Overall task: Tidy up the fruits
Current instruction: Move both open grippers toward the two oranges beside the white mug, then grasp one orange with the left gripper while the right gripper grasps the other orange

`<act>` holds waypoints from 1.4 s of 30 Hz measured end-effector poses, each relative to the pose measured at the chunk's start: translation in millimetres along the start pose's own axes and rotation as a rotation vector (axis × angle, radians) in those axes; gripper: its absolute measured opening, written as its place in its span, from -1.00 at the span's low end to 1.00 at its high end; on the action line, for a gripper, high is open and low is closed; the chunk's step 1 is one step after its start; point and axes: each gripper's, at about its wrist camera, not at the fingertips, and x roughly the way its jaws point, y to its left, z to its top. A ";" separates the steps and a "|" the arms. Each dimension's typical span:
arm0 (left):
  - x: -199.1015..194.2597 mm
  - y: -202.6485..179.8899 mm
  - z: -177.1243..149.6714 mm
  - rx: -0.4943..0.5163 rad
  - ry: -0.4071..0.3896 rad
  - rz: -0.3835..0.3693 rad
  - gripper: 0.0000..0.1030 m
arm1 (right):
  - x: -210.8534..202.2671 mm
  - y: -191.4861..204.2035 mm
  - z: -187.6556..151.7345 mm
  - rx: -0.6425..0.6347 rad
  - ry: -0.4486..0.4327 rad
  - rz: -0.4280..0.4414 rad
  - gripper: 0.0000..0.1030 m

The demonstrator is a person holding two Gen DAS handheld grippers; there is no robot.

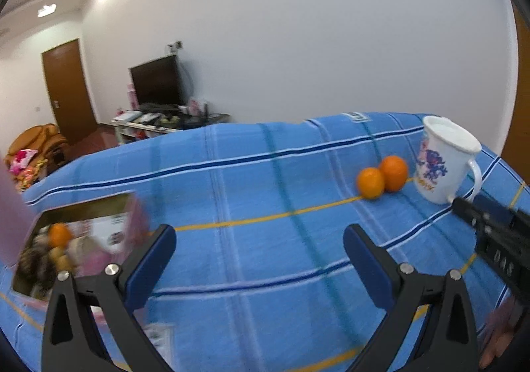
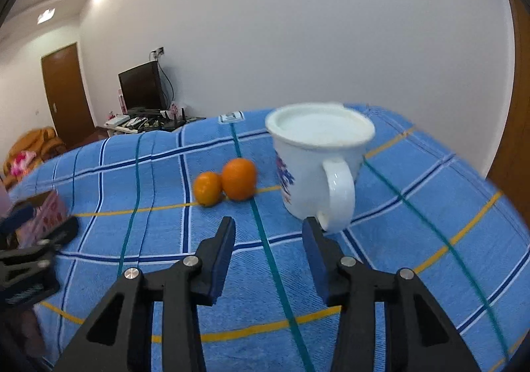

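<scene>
My left claw (image 1: pixel 260 243) hangs above the blue plaid cloth covering the surface (image 1: pixel 265 180), jaws spread wide with nothing between them. My right claw (image 2: pixel 269 233) is likewise empty, jaws parted to a moderate gap, fingertips just short of the white enamel mug with a blue and pink print (image 2: pixel 318 166); the right fingertip lies just beside the base of the mug's handle, though I cannot tell whether it touches. The mug stands upright with its handle turned toward my right claw. Two round orange fruits rest on the cloth immediately left of the mug: the smaller orange fruit (image 2: pixel 207 188) and the larger orange fruit (image 2: pixel 239 178) touch each other, and the larger one sits nearer the mug, apart from it. In the left wrist view the same pair lies well ahead and to the right of my left claw. At the left edge of the surface, just beside my left claw's left finger, stands an open pink cardboard box (image 1: pixel 79 239), blurred; one orange fruit inside the box (image 1: pixel 59 234) is visible, together with other contents I cannot identify. The black body of my right claw enters the left wrist view at the right edge.
</scene>
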 end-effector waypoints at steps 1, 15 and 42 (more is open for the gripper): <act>7.6 -7.8 4.9 0.000 0.010 -0.016 0.97 | 2.9 -3.4 1.1 0.016 0.013 0.010 -0.14; 109.6 -86.0 46.8 0.029 0.207 -0.178 0.61 | 13.4 -41.1 -0.9 0.184 0.079 0.102 -0.13; 18.4 2.1 3.9 -0.068 0.036 -0.041 -0.25 | 43.2 -12.5 17.9 0.338 0.178 0.236 0.12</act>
